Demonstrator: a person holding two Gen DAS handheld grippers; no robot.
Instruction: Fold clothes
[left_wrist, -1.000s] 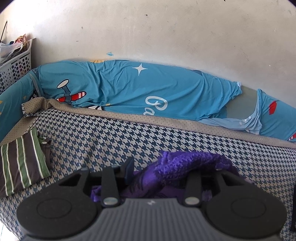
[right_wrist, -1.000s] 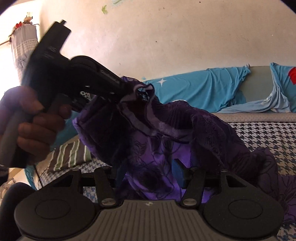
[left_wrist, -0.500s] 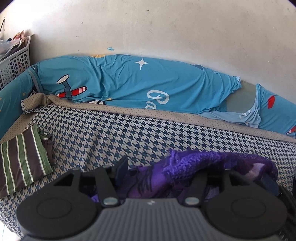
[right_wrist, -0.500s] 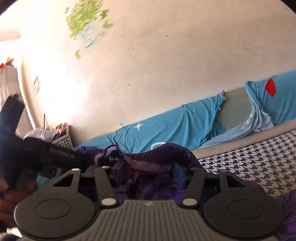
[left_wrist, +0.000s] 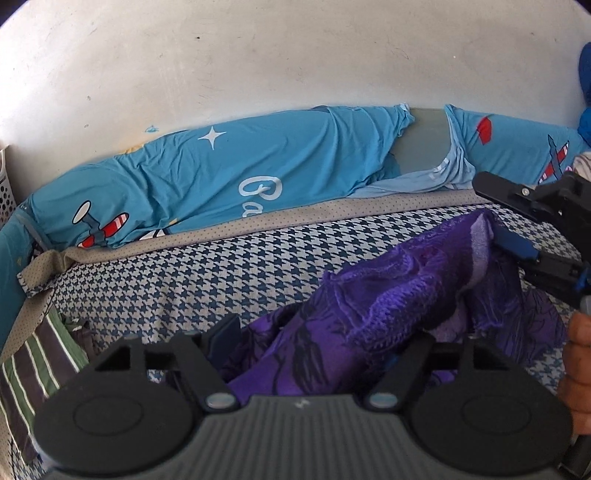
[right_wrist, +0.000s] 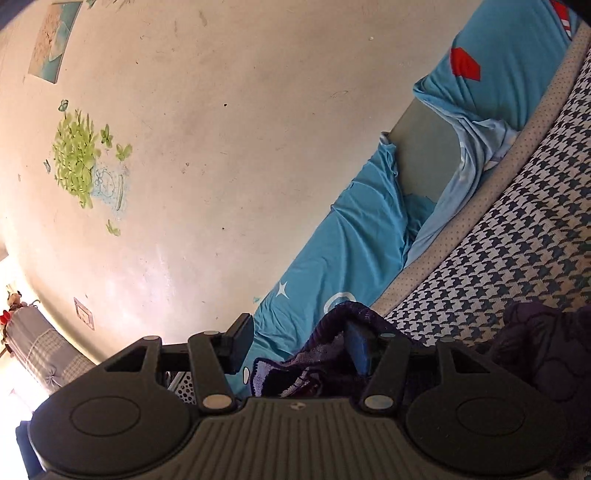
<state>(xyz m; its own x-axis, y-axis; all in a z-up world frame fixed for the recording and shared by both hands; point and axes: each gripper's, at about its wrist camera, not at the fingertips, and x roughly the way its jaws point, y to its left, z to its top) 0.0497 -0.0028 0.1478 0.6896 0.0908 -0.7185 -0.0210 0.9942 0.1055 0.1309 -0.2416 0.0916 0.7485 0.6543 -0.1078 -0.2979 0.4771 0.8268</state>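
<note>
A crumpled purple garment (left_wrist: 388, 295) lies on the houndstooth bed cover (left_wrist: 184, 288). It drapes over the right finger of my left gripper (left_wrist: 314, 343), whose fingers stand wide apart, open. At the right edge of the left wrist view, my right gripper (left_wrist: 487, 212) is open too, and a raised edge of the garment sits against its lower, blue-padded finger. In the right wrist view the purple garment (right_wrist: 332, 354) hangs over the right finger of my right gripper (right_wrist: 299, 343), with a gap beside the left finger.
A folded green-striped garment (left_wrist: 33, 362) lies at the bed's left edge. A long bolster in a blue aeroplane-print sheet (left_wrist: 258, 166) runs along the wall. A white laundry basket (left_wrist: 5, 184) stands far left. A hand (left_wrist: 576, 369) holds the right gripper.
My left gripper's fingers have spread wider and it has turned to the right. The right gripper has tilted up and rolled, and now shows at the right of the left wrist view.
</note>
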